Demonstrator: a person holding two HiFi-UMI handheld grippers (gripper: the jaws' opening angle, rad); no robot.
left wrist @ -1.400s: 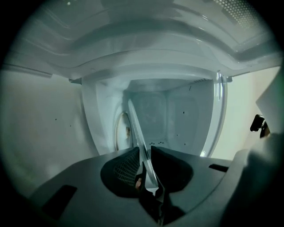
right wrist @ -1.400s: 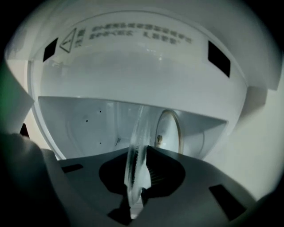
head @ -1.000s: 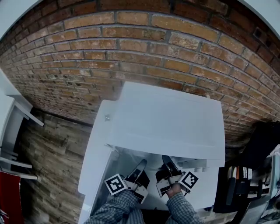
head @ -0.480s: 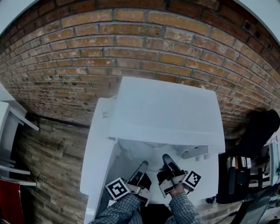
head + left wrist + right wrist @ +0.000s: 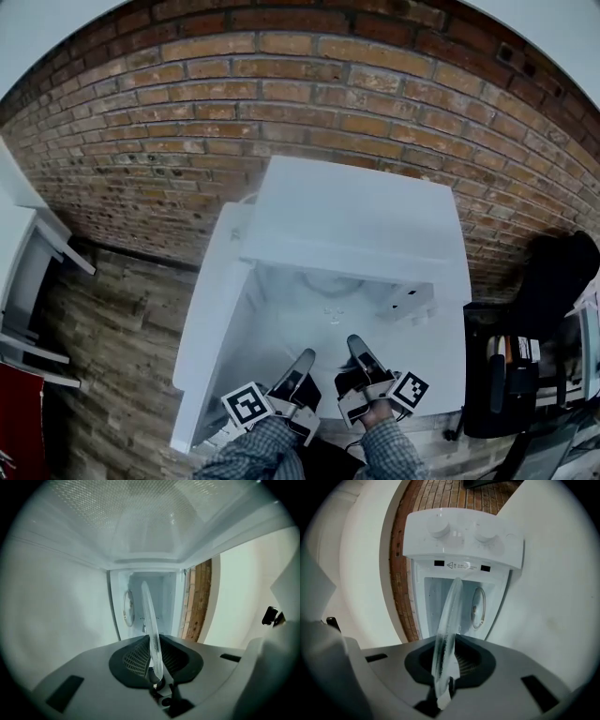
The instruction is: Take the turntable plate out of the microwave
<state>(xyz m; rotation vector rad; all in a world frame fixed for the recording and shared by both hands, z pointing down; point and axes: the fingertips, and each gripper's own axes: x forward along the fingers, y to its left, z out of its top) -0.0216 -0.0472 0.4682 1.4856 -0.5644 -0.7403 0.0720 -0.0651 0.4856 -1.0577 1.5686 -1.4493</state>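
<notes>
You have the plate point(image 5: 149, 616) pinched at its near rim by both tools. The left gripper point(image 5: 152, 644) is clamped on the glass, pressing it from either face, and the right gripper point(image 5: 447, 644) bites the same rim just beside it, so neither claw is empty. The plate lies roughly flat and edge-on to both gripper cameras, reaching from your jaws toward the opening point(image 5: 454, 597) of the microwave point(image 5: 356, 216). In the head view it seems mostly out, over the white table point(image 5: 422, 366) in front, though the glass is too clear to say whether its far rim has cleared the opening. The step in hand, as I judge it, is the draw-out. Pull straight back toward yourself with both hands moving as one, because any difference in pace or height between them twists glass that is held at one edge only. Carry the far rim a little high so it does not drag or catch on the way out. The door point(image 5: 211, 319) stands open at your left, so steer away from it. Do not loosen either grip until the plate hangs wholly free and you have a flat place for it. Smooth glass on so narrow a bite can slide if you tip it downward.
</notes>
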